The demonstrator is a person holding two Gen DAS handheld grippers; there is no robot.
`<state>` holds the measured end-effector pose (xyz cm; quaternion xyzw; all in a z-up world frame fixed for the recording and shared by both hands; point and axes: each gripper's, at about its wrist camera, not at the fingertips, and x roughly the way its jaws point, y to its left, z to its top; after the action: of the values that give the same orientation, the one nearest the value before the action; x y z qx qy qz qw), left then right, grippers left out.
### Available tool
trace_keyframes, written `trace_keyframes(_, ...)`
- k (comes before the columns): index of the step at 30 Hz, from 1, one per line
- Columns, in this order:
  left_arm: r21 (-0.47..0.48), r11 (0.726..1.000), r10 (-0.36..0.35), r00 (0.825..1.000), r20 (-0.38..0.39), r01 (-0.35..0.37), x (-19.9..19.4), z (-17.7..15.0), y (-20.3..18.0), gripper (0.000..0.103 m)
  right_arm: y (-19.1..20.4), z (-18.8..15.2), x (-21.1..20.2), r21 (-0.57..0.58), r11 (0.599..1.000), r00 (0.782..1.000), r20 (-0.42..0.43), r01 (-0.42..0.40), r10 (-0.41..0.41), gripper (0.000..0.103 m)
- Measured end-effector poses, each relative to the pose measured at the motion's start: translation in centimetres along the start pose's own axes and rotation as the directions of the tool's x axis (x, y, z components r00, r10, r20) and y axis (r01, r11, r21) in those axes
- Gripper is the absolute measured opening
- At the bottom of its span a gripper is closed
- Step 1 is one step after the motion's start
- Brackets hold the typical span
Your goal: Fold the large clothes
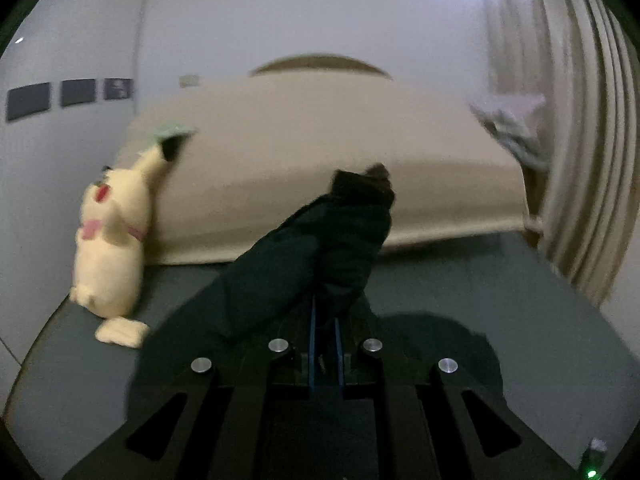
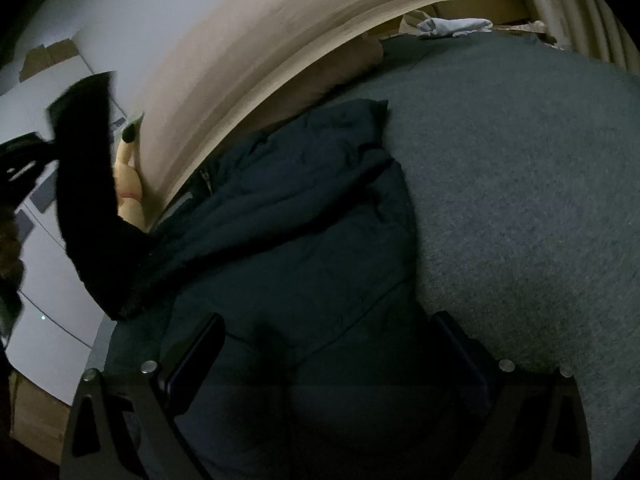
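Note:
A large dark puffy jacket (image 2: 300, 220) lies spread on the grey bed cover (image 2: 520, 200). My left gripper (image 1: 325, 320) is shut on a fold of the jacket (image 1: 340, 248), which bunches up out of its narrow blue-edged fingers (image 1: 312, 332) and hangs down to the left. In the right wrist view that lifted sleeve (image 2: 84, 184) stretches up from the jacket's left edge toward the left gripper's body (image 2: 20, 160). My right gripper (image 2: 328, 360) hangs low over the jacket's near part, its fingers (image 2: 196, 356) wide apart and open.
A cream plush toy (image 1: 112, 248) leans against the beige padded headboard (image 1: 300, 160) at the bed's left. Striped curtains (image 1: 580, 160) hang at the right. A pale crumpled cloth (image 2: 452, 26) lies beyond the bed's far corner, with cardboard (image 2: 480, 4) behind it.

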<state>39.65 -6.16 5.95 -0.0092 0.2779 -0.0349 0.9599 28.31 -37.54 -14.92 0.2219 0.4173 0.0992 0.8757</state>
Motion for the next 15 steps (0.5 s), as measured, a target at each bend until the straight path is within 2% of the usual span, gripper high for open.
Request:
trace_keyframes(6,0.077,0.997,0.009,0.992,-0.123,0.000,4.0,-4.0,-4.3,0.007,-0.2,0.0,-0.1,0.011,1.000,1.000,0.007,-0.015,0.015,0.103)
trace_keyframes(9,0.121,0.993,0.015,0.980,-0.200,0.010,6.1,-5.1,-5.3,0.008,-0.2,-0.1,-0.1,0.014,1.000,1.000,0.009,-0.017,0.017,0.103)
trace_keyframes(11,0.137,0.990,-0.002,0.955,-0.298,0.044,7.4,-5.9,-5.9,0.011,-0.2,-0.1,-0.1,0.013,1.000,1.000,0.010,-0.017,0.017,0.103)
trace_keyframes(13,0.133,0.987,-0.031,0.915,-0.401,0.092,8.6,-6.5,-6.1,0.011,-0.2,-0.1,-0.1,0.013,1.000,1.000,0.009,-0.016,0.016,0.103)
trace_keyframes(15,0.122,0.984,-0.063,0.885,-0.461,0.133,8.6,-7.2,-6.8,0.013,-0.2,-0.1,-0.1,0.012,1.000,1.000,0.009,-0.015,0.015,0.103)
